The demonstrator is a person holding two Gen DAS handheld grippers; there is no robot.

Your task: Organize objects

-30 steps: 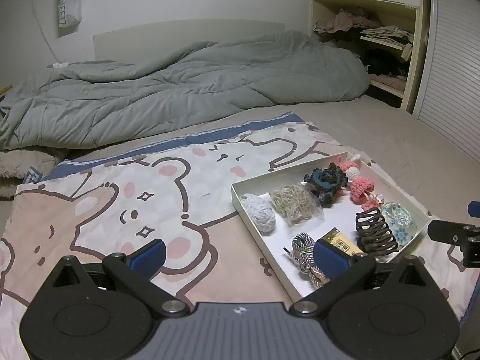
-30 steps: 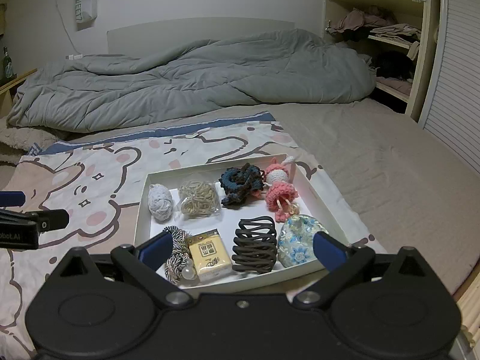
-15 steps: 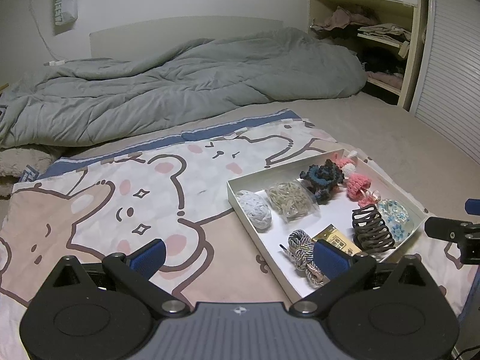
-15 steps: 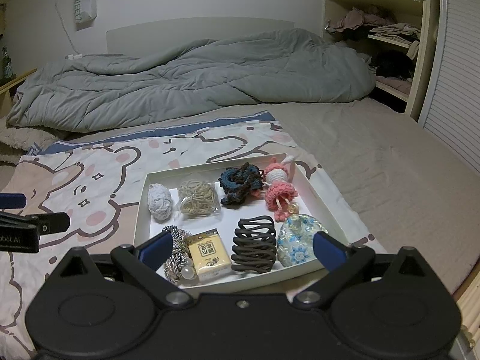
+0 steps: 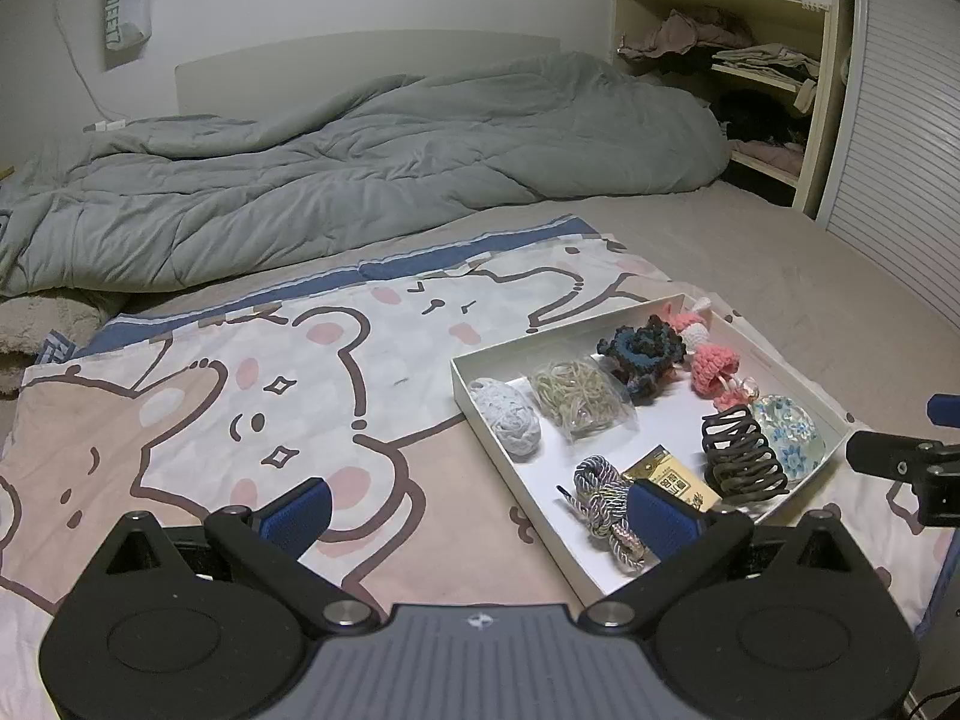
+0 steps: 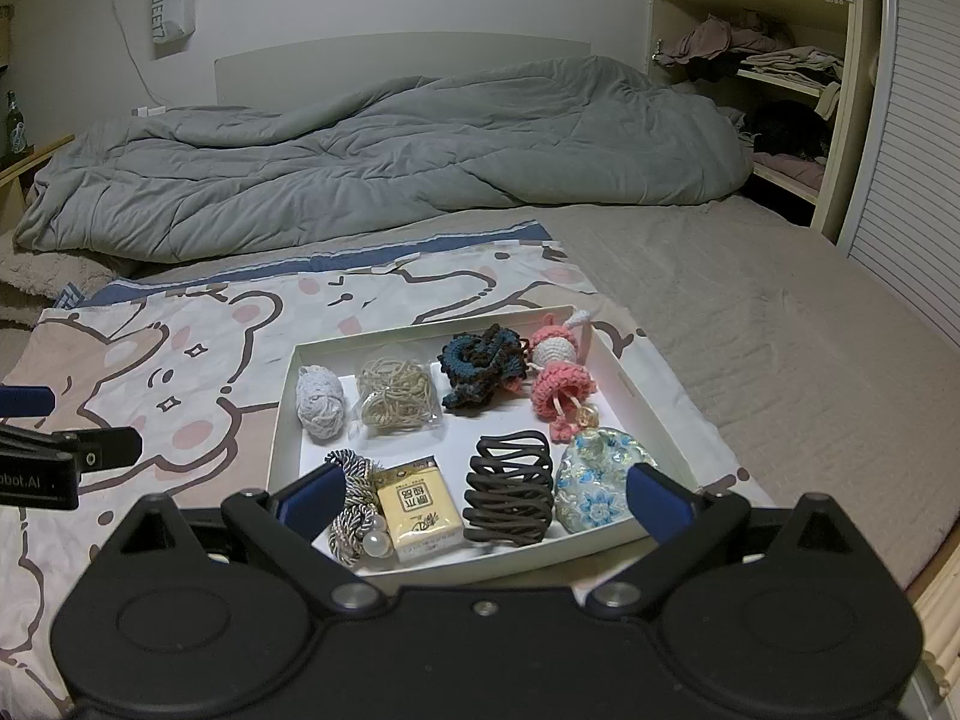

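Hair accessories fill a shallow white tray (image 6: 288, 408) lying on the cartoon-print blanket (image 5: 240, 408) on the bed, and nearly all look light and soft: yarn scrunchies, a bag of elastic bands (image 6: 399, 399), a braided cord. Only the brown claw clip (image 6: 510, 495) seems stiff and springy, best pinched across its ribbed middle. Both the left claw (image 5: 477, 510) and the right claw (image 6: 483, 495) stand spread apart and empty.

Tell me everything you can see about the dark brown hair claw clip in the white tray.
The hair claw clip is dark brown and looks like matte plastic, with curved, interlocking teeth forming looped ribs. It lies flat in the front row of the white tray, its teeth closed together. The yellow tissue pack lies to its left, the blue floral pouch to its right, very close or touching. No gripper touches it.
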